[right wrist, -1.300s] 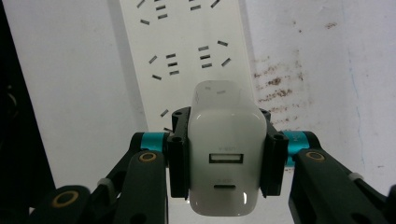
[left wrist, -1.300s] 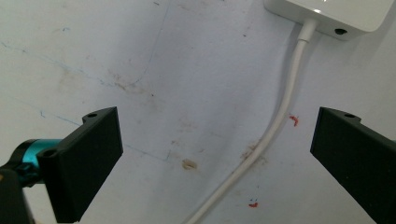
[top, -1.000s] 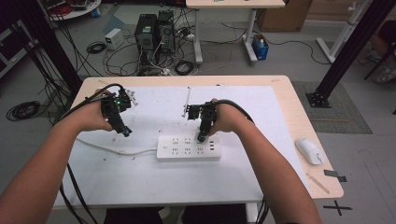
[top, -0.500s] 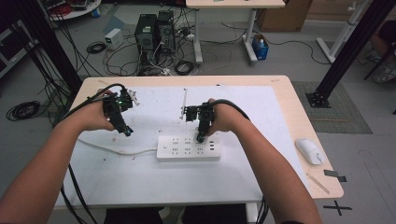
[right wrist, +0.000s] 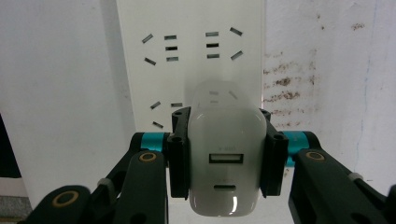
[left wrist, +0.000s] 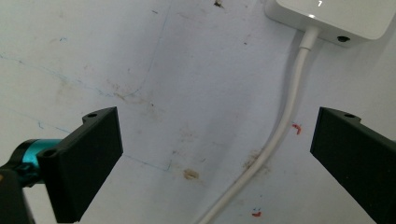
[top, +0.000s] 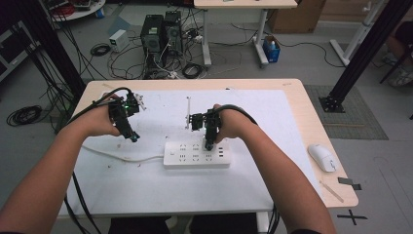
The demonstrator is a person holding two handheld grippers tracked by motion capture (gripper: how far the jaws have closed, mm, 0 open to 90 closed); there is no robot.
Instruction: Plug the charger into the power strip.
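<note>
The right gripper [right wrist: 226,158] was closed on a white rounded plastic charger block [right wrist: 226,161], with one black jaw pressed against each of its sides. The back face of the block showed two small ports, one above the other. The block stood directly over the white rectangular plastic power strip [top: 196,154], but I could not tell whether its pins were already inside a socket. In the high view, the right gripper [top: 209,141] pointed down at the right part of the strip, close to its far edge.

The power strip lay near the middle of the white sheet that covered the wooden table [top: 311,126]. Its thin white cable [left wrist: 285,126] left the strip at the left end and ran to the left across the sheet.

The left gripper [top: 127,131] was held above the sheet, to the left of the strip and apart from it. Its jaws stood wide apart and held nothing; the cable passed under them in the left gripper view.

A white computer mouse [top: 322,157] lay at the right edge of the table, well apart from the strip.
</note>
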